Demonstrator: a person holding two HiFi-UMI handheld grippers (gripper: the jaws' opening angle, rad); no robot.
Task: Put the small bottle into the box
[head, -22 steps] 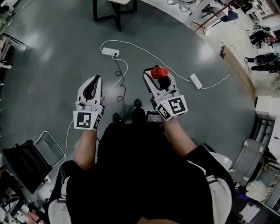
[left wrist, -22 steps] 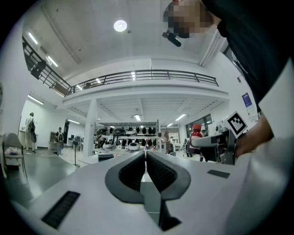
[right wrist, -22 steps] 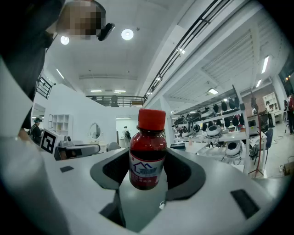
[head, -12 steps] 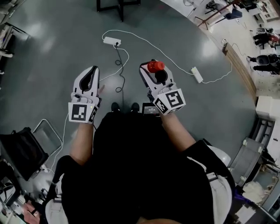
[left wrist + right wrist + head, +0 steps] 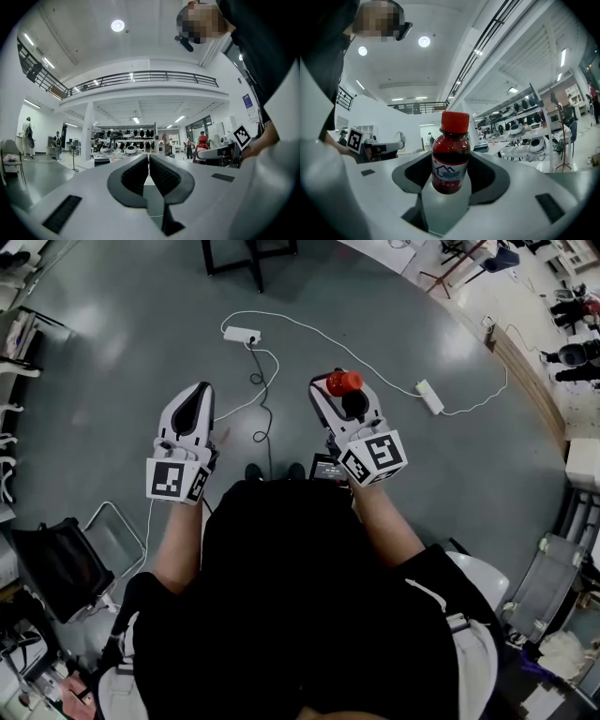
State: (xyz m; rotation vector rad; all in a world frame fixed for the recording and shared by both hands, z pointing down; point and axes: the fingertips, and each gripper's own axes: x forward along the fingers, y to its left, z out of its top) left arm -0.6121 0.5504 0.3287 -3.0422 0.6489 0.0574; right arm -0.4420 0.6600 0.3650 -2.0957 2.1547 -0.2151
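Nearest me, the left hand-held gripper (image 5: 149,168) points level to the left of the small bottle (image 5: 451,157). Its jaws are pressed together and empty. The right hand-held gripper (image 5: 344,396) pinches that bottle by its body, with the jaws set wide on it. The bottle stands upright with its red cap on top, held above the floor (image 5: 112,362). Beyond the bottle a white cable (image 5: 302,331) crosses the floor. One power strip (image 5: 241,335) lies farther off to the bottle's left, and another (image 5: 429,396) lies near its right.
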